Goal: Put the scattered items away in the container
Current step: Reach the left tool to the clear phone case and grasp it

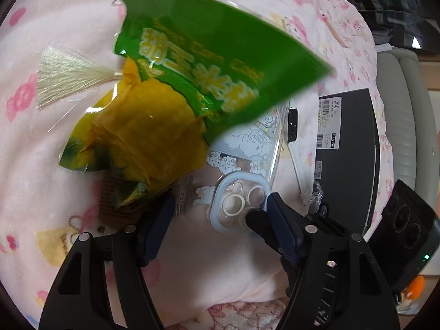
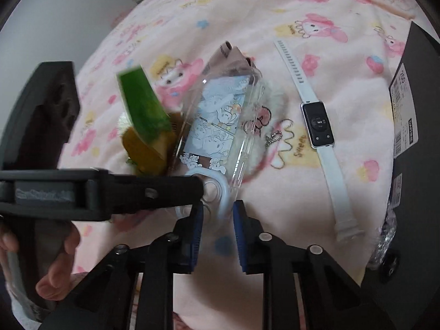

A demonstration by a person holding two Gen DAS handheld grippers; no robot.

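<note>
Surface: a bed covered by a pink blanket [image 2: 316, 5] printed with cartoon rabbits.
Left hand-held gripper [image 1: 217, 214]: jaws stand wide apart, nothing pressed between them; it points steeply down over the camera end of the phone case.
Right hand-held gripper [image 2: 218, 225]: jaws stand a little apart, with a narrow gap; the camera end of the phone case lies just ahead of the tips, and whether the pads touch it cannot be told.
Phone case [image 2: 217, 126]: clear, with a blue-and-white cartoon print and a pale blue camera ring; it lies tilted on the blanket, near the middle.
Snack bag [image 1: 192, 82]: green and yellow, blurred, beside and partly over the phone case on its left.
Tassel [image 1: 68, 74]: cream threads spread on the blanket, touching the snack bag's left edge.
Smartwatch [image 2: 319, 123]: white strap, dark face, laid out flat to the right of the phone case, apart from it.
Black box [image 1: 349, 148]: dark, with white barcode labels, at the right edge of the bed beyond the smartwatch.
Person's hand [image 2: 55, 261]: fingers wrapped round the left tool's handle, at lower left.
</note>
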